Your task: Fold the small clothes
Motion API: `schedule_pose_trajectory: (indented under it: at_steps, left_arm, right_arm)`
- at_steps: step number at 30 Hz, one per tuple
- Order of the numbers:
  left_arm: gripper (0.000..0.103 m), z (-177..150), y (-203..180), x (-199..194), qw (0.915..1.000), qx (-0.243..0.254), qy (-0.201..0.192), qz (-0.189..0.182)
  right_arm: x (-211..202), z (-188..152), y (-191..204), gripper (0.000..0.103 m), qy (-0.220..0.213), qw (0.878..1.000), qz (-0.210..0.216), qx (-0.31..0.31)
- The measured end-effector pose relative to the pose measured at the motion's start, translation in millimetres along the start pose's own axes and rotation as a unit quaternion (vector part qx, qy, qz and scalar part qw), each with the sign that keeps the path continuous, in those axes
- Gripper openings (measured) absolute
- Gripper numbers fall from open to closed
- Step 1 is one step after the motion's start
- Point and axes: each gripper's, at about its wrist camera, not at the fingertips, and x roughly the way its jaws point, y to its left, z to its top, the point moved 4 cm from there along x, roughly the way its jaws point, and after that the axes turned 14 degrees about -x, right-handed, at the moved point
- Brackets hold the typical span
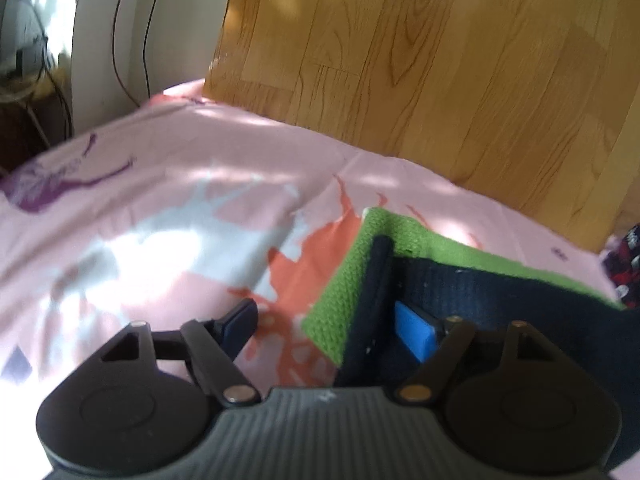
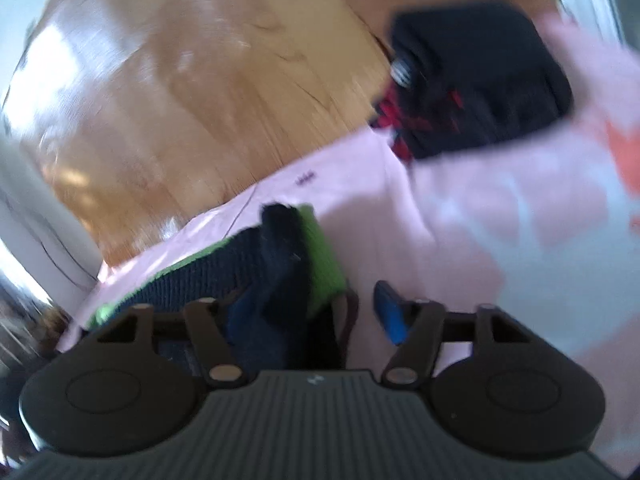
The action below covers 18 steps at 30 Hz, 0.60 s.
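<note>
Hovering wide open and empty-handed over the green-and-black garment (image 1: 460,280) lying on the pink sheet (image 1: 180,184) near its floor-side edge, left gripper (image 1: 332,326) and right gripper (image 2: 312,312) could snag one layer and drag the fold apart

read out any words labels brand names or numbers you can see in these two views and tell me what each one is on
None can be read.
Small dark mark on the pink sheet, near its edge, in the right wrist view: could be print, too small and blurred to read.
Small pale logo on the left gripper body: a mark, no legible letters.
Same pale mark on the right gripper body: unreadable.
Green and black garment: no label visible.
</note>
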Motion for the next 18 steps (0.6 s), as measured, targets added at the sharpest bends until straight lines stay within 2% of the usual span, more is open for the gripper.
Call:
schedule_pose_trajectory:
  at_steps: [2,3,6,8,10,12,16,17,18]
  left_arm:
    - [0.074,5.5,0.0,-2.6,0.9998,-0.011,0.015,0.002]
    - [0.068,10.0,1.8,-8.2,0.9996,-0.022,0.017,-0.004]
    - [0.066,25.5,4.9,-36.3,0.9971,-0.060,-0.031,-0.034]
    - [0.066,30.6,-3.1,-47.4,0.9947,-0.070,-0.037,-0.066]
    - [0.055,26.2,-21.1,-46.0,0.9932,-0.057,-0.010,-0.101]
    - [0.049,14.5,-41.9,-37.5,0.9901,-0.032,0.023,-0.135]
    - [0.032,-16.2,-74.5,-8.5,0.9831,0.012,0.083,-0.163]
    - [0.029,-22.1,-78.5,-0.8,0.9818,0.018,0.097,-0.162]
    - [0.027,-28.7,-81.3,6.7,0.9820,0.024,0.102,-0.157]
  right_arm:
    - [-3.4,-1.0,-3.0,0.071,0.000,1.000,0.009,0.019]
    - [-3.9,0.0,-3.0,0.071,0.002,1.000,0.009,0.024]
    - [-6.6,-1.2,-1.9,0.071,0.003,0.999,0.024,0.047]
    - [-7.2,-2.6,-2.7,0.071,0.007,0.997,0.038,0.064]
    - [-2.7,-3.7,-2.7,0.070,0.013,0.996,0.045,0.077]
    - [-0.2,-2.5,2.5,0.071,0.013,0.996,0.042,0.076]
    - [9.1,-2.4,17.4,0.071,0.007,0.999,0.034,0.042]
    - [11.1,-3.0,21.5,0.067,0.003,0.999,0.026,0.030]
    - [12.9,-3.4,24.8,0.042,0.006,1.000,0.016,0.023]
